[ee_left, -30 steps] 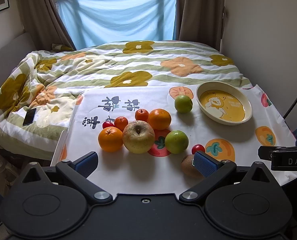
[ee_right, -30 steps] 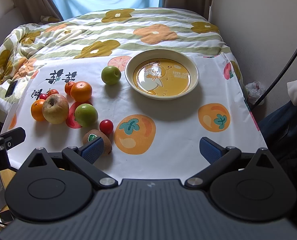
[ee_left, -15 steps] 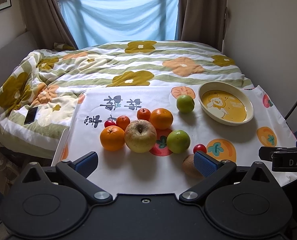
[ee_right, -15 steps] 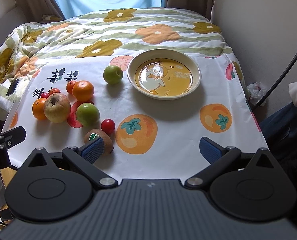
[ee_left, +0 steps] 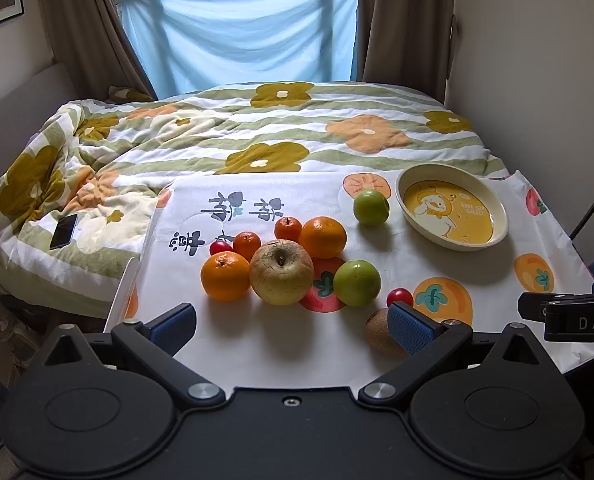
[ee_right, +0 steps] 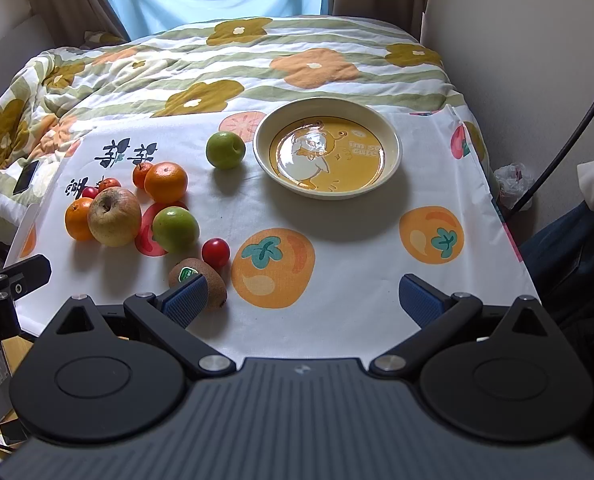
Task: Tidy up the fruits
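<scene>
- The left gripper point(ee_left: 291, 322) hangs over the near edge of the cloth, its ribbed blue pads spread wide with nothing between them.
- The right gripper point(ee_right: 303, 300) is likewise wide apart and holds nothing.
- A fuzzy brown kiwi point(ee_right: 201, 278) with a green sticker lies nearest, a glossy cherry tomato point(ee_right: 215, 253) just beside it.
- Farther on sits a cluster: a smooth green fruit point(ee_left: 356, 282), a large rough-skinned yellowish apple point(ee_left: 281, 272), and a dimpled orange point(ee_left: 225, 276).
- A second orange point(ee_left: 323, 237) sits behind them.
- A round green fruit point(ee_right: 225, 150) rests alone beside the shallow glazed ceramic plate point(ee_right: 393, 148), which is empty.
- A quilted flower-print blanket point(ee_left: 297, 128) lies beyond.
</scene>
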Tool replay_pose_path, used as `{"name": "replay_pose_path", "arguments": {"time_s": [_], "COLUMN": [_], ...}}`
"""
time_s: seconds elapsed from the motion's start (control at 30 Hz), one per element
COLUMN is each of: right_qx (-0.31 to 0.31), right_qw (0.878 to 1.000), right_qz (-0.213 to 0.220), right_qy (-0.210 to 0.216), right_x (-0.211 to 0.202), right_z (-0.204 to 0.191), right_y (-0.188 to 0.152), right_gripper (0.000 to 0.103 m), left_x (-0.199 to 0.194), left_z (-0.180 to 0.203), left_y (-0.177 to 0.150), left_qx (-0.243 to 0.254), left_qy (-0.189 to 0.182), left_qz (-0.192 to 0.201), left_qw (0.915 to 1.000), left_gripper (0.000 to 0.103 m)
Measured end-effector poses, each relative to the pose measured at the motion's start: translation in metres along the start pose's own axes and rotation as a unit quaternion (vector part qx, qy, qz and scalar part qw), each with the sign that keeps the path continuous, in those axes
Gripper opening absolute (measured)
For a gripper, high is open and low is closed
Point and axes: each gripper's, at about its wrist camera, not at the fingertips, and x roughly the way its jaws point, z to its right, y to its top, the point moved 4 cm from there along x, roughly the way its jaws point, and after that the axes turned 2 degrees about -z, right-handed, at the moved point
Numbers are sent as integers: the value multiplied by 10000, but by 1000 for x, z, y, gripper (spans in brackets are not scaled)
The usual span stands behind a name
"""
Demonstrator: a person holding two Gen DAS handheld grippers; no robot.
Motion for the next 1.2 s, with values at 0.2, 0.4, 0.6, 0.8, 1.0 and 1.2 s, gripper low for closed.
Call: {"name": "replay_pose_path", "arguments": {"time_s": [0.2, 0.4, 0.6, 0.8, 1.0, 1.2], "right_qx": [4, -30, -157, -435, -752, -941], "right_qw": [10000, 10000, 9998, 9982, 9944, 9904], "right_qz": [-3, -11, -72, -201, -282, -287], "right_qy": [5, 10, 138, 358, 693, 974], "right_x": [0, 0, 6, 21, 43, 70], "right_z": [2, 1, 1, 3, 3, -2], "right_y": [0, 0, -2, -3, 2, 3], "right_gripper": [103, 103, 103, 103, 103, 103], "left_x": [0, -2, -6, 2, 20, 49], "left_z": [0, -1, 4, 10, 16, 16], "left_y": [0, 0, -4, -9, -12, -19], "left_qx": [2, -38, -75, -152, -78, 65], "left_qy": [2, 58, 208, 369, 609, 726], "left_qz": [6, -7, 41, 7, -1, -36], "left_qw": [10000, 10000, 9997, 9992, 9981, 9973], "left_gripper": [103, 103, 103, 103, 103, 102]}}
